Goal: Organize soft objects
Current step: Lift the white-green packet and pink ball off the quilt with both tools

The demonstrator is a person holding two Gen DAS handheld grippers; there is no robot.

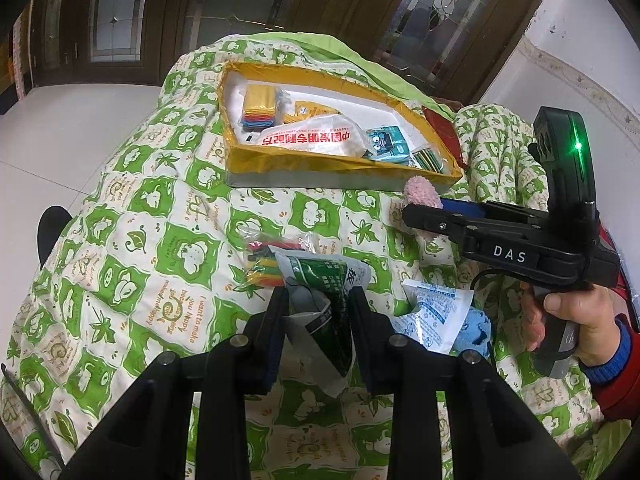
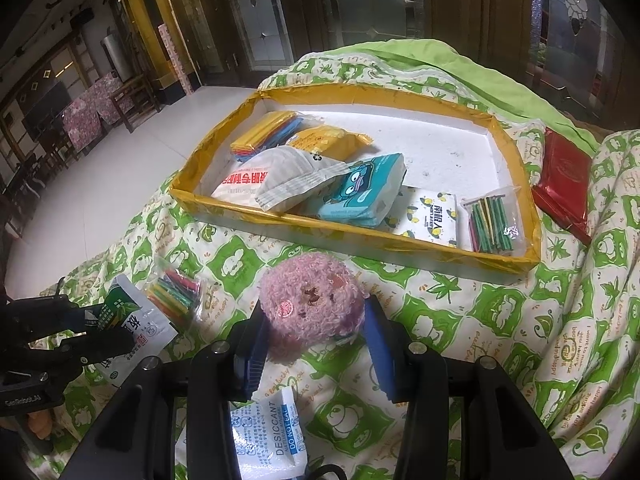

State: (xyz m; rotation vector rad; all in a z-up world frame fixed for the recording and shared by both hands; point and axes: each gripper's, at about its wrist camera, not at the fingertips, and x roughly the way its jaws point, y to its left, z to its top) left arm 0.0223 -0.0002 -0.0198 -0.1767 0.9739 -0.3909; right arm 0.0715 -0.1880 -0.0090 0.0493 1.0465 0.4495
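My left gripper (image 1: 320,300) is shut on a green and silver packet (image 1: 324,280), held just above the green patterned quilt (image 1: 160,248). It also shows in the right wrist view (image 2: 120,312). My right gripper (image 2: 314,320) is shut on a pink fluffy ball (image 2: 312,300), which also shows in the left wrist view (image 1: 422,192). A yellow-edged tray (image 2: 516,168) ahead holds a white packet (image 2: 280,180), a blue tissue pack (image 2: 360,188), coloured pouches and a bag of sticks (image 2: 492,220).
On the quilt lie a clear bag of coloured sticks (image 1: 268,264), a desiccant sachet (image 2: 268,432) over a blue cloth (image 1: 476,324), and a red packet (image 2: 564,184) right of the tray. White floor lies left; dark wooden doors stand behind.
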